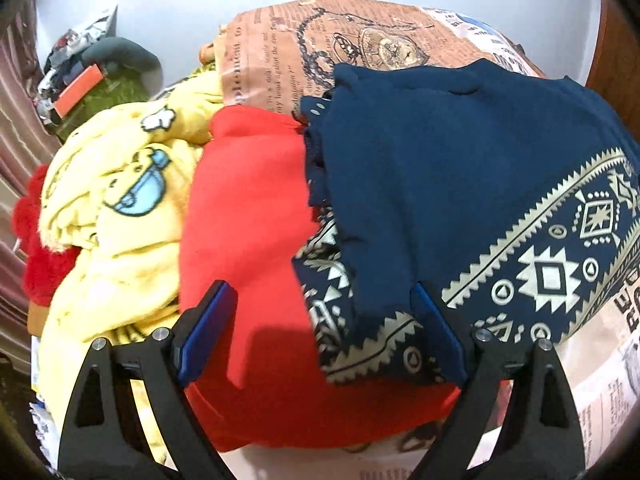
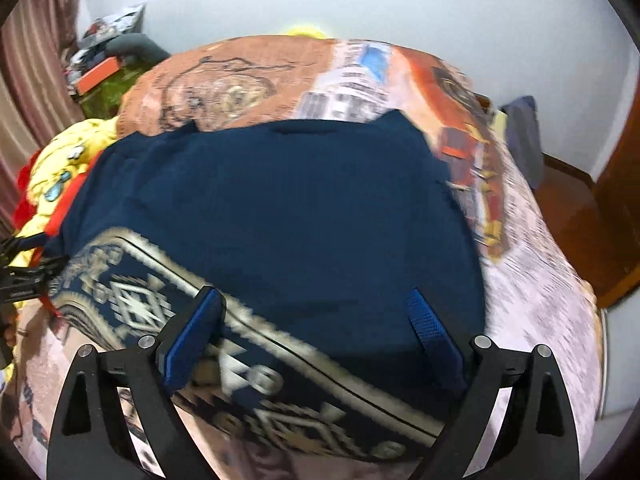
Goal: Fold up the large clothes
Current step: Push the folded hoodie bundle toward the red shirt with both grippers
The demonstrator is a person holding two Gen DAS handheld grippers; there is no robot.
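A navy garment [image 1: 452, 184] with a cream geometric band lies spread on the bed; the right wrist view shows its broad plain part [image 2: 288, 208] and the patterned band near me. My left gripper [image 1: 320, 296] hovers open over the garment's left edge, where it overlaps a red garment [image 1: 248, 216]; nothing is pressed between its blue pads. My right gripper [image 2: 316, 304] stands open just above the patterned band and plain navy cloth, holding nothing. The other gripper's black frame [image 2: 24, 276] shows at the left edge of the right wrist view.
A yellow cartoon-print cloth [image 1: 116, 216] and a red fuzzy item [image 1: 36, 256] are heaped left of the red garment. The bed cover [image 1: 344, 44] has a newspaper print. Clutter [image 1: 84, 80] sits by the curtain at far left. A wooden floor [image 2: 576, 216] lies to the right.
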